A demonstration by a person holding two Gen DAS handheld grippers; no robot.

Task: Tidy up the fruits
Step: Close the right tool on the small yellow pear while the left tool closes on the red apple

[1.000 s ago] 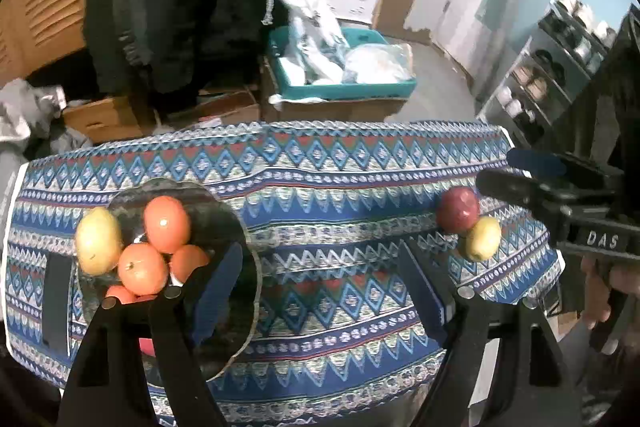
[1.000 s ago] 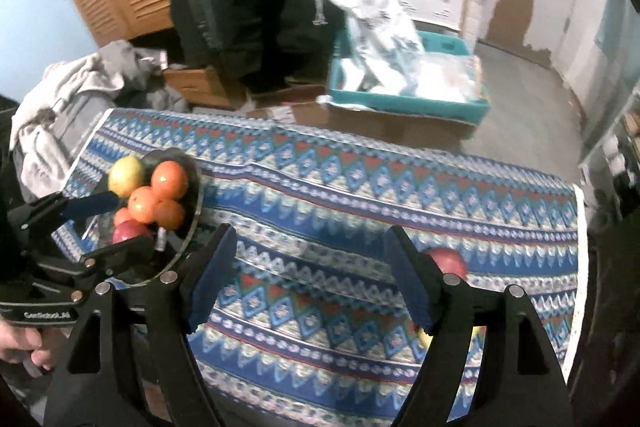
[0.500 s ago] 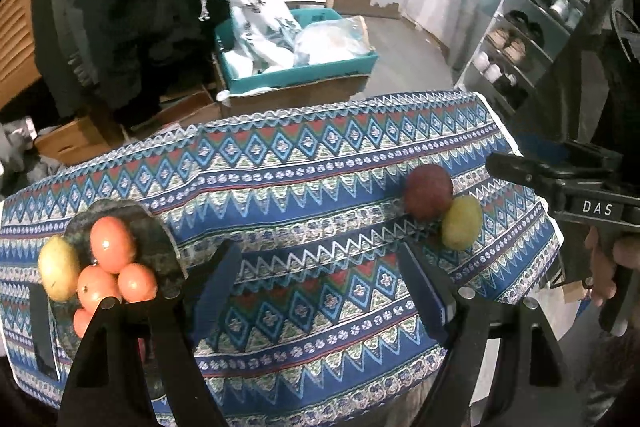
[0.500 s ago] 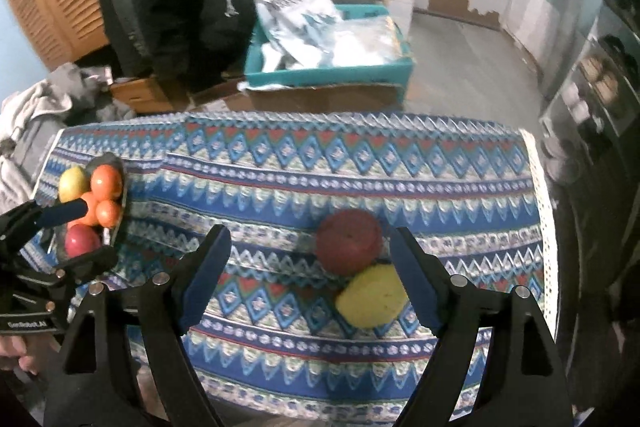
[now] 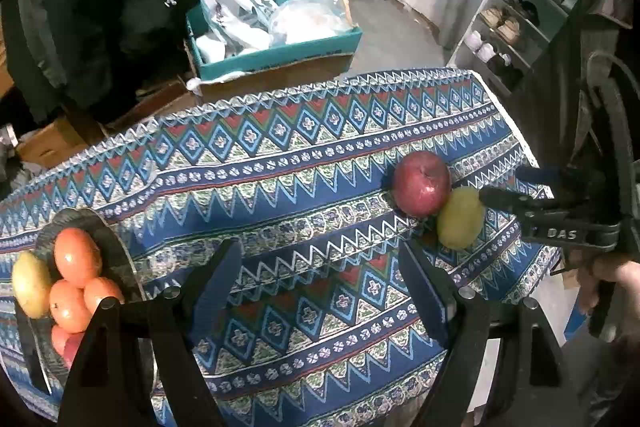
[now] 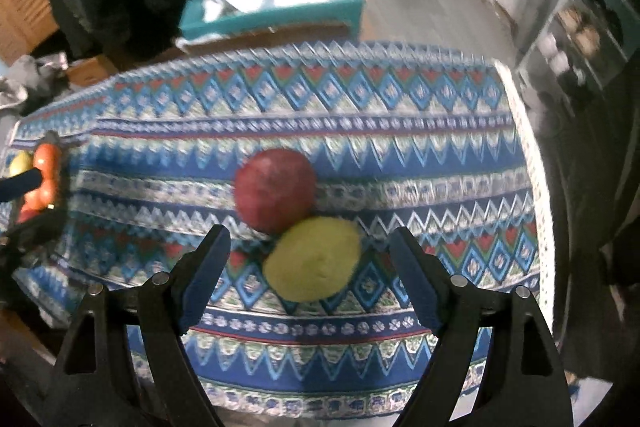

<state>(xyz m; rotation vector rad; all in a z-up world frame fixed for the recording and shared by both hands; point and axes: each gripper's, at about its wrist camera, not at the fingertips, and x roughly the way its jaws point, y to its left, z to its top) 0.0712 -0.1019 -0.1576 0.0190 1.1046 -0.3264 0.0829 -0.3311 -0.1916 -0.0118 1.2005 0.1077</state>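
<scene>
A table under a blue patterned tablecloth carries a dark plate (piled with fruit), plus a red apple touching a yellow-green fruit.

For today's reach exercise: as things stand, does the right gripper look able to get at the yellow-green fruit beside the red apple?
Probably yes. The right gripper is open, with the yellow-green fruit between its fingers; only the touching red apple crowds it.
</scene>
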